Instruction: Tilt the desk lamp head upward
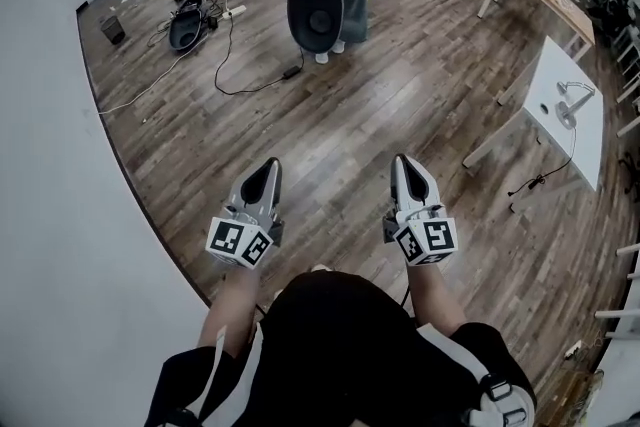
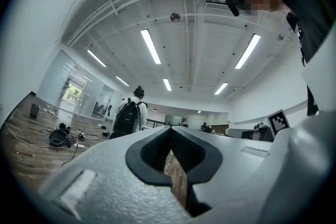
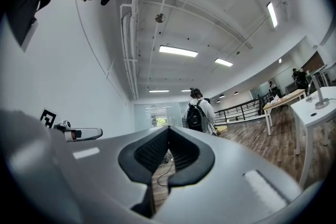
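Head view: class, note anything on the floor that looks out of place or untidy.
Loose cables and a dark bag lie strewn over the wooden floor at upper left, beside the standing person, likely a trip hazard. A cord dangles off the white table by the desk lamp.

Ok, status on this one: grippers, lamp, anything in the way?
Left gripper, right gripper shut, empty. Desk lamp untouched on white table, far right. Nothing blocking.
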`<action>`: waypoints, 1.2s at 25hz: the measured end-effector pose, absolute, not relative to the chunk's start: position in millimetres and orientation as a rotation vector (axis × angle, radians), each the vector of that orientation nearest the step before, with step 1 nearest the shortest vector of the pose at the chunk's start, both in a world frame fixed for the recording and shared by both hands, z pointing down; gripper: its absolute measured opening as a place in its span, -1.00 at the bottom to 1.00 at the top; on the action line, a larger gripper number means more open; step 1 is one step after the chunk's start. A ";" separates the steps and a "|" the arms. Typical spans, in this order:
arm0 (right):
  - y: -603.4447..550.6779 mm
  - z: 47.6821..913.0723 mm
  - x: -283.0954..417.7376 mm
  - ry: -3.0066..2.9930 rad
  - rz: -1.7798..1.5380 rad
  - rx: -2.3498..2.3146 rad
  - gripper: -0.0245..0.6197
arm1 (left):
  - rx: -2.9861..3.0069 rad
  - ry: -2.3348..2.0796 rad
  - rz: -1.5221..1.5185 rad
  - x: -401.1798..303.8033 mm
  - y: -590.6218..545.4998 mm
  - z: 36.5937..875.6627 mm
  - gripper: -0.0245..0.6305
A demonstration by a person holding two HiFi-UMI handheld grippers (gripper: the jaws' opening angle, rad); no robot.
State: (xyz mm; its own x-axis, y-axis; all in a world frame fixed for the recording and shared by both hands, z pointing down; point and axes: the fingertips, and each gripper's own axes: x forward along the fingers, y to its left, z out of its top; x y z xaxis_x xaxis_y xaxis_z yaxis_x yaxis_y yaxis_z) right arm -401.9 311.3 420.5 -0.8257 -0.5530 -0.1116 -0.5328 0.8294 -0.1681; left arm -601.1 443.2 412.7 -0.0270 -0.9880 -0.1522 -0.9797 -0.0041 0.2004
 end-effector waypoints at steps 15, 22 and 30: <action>338.6 412.6 -352.2 2.727 -0.156 -1.176 -0.91 | 2.363 -1.920 -0.393 -572.3 432.2 411.4 -0.92; 367.6 416.6 -315.3 2.688 -0.146 -1.333 -0.91 | 2.450 -1.768 -0.394 -542.1 434.0 413.0 -0.92; 406.4 428.3 -259.0 2.615 -0.133 -1.543 -0.91 | 2.513 -1.588 -0.396 -500.5 436.0 429.0 -0.92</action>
